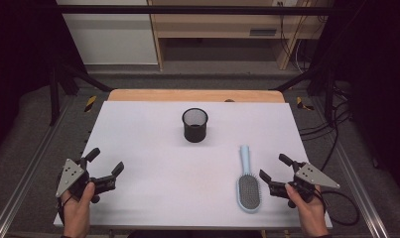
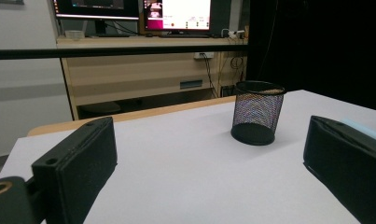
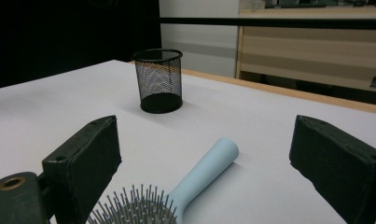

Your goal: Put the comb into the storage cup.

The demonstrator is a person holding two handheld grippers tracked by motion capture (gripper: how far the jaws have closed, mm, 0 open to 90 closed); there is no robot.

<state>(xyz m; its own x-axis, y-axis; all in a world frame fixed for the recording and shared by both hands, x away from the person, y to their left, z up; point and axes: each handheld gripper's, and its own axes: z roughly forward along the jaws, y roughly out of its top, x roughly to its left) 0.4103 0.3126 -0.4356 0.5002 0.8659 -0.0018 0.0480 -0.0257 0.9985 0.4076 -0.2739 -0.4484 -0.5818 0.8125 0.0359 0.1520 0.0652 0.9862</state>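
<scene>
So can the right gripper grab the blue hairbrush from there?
Probably yes. The right gripper sits open right beside the hairbrush, which lies flat on the table with nothing between them.

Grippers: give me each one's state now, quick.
Left gripper: open, holding nothing.
Right gripper: open, holding nothing, beside the brush.

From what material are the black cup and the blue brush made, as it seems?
Cup: seemingly metal wire mesh, matt black; you see through its walls, and the base is solid. Brush: probably plastic, smooth pale blue handle with a soft sheen; the thin grey bristles may be plastic or metal.
</scene>
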